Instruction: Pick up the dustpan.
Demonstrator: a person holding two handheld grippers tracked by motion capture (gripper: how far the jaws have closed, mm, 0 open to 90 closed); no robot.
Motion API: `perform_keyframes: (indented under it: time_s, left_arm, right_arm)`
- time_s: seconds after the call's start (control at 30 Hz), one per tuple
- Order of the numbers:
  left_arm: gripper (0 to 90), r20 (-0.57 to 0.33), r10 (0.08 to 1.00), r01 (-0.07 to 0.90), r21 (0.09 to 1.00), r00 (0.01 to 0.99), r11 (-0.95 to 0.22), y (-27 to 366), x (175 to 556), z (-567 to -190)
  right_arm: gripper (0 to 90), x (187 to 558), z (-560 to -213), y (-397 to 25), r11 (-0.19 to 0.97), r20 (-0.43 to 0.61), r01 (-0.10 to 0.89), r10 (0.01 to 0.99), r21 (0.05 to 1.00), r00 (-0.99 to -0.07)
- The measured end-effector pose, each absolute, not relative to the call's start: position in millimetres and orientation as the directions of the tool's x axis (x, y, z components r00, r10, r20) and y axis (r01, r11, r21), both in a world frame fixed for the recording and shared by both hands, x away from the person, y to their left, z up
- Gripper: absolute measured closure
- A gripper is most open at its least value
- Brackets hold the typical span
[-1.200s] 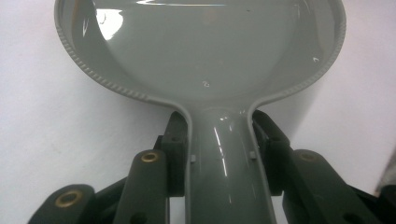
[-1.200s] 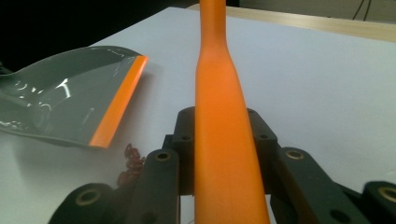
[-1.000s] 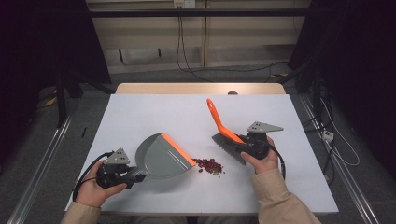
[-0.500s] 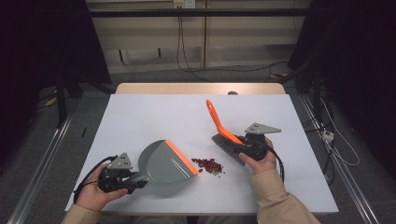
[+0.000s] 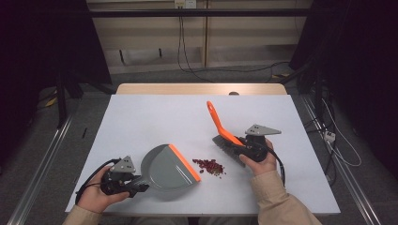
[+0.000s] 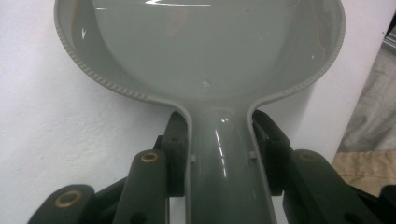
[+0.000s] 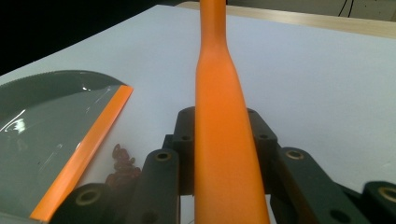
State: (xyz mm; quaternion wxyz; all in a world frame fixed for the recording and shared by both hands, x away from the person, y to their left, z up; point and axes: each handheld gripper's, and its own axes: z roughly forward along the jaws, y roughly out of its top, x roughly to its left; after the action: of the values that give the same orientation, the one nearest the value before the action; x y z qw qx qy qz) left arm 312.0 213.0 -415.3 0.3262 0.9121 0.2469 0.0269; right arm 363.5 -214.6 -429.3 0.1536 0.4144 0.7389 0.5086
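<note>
Left gripper [image 5: 123, 180] has its jaws clamped on the dustpan's [image 5: 165, 167] grey handle, pan lying flat on the white bench [image 5: 150, 117] near the front edge, orange lip facing right. Just beyond that lip sits a small heap of red bits [image 5: 210, 166], apart from the pan. Right gripper [image 5: 249, 151] has its jaws tight on the brush [image 5: 224, 135], orange handle angled up and away, bristles down beside the heap.
</note>
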Motion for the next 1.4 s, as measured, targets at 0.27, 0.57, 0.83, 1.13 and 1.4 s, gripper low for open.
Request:
perform_keyframes:
  time_s: [0.27, 0.57, 0.83, 1.13, 1.4]
  left_arm:
    - [63.4, -0.111, 0.441, 0.412, 0.606, 0.891, -0.681, 206.9, 310.2, -417.1]
    - [63.4, -0.11, 0.428, 0.398, 0.62, 0.897, -0.676, 203.9, 312.9, -421.3]
    - [63.4, -0.12, 0.401, 0.384, 0.621, 0.908, -0.683, 198.0, 312.8, -421.2]
    - [63.3, -0.122, 0.392, 0.378, 0.622, 0.912, -0.686, 194.2, 312.4, -423.6]
    - [63.3, -0.128, 0.384, 0.378, 0.609, 0.915, -0.697, 191.2, 313.1, -423.6]
  right_arm:
    - [71.1, 362.2, -435.9, -212.7, 0.157, 0.18, 0.471, 0.784, 0.868, -0.594]
    - [71.1, 360.1, -442.4, -207.8, 0.201, 0.133, 0.468, 0.798, 0.861, -0.588]
    - [71.1, 357.6, -443.4, -205.1, 0.214, 0.114, 0.462, 0.804, 0.861, -0.584]
    - [71.1, 352.3, -443.9, -201.9, 0.212, 0.106, 0.459, 0.812, 0.863, -0.574]
    - [71.1, 346.1, -444.9, -193.4, 0.219, 0.087, 0.445, 0.816, 0.869, -0.571]
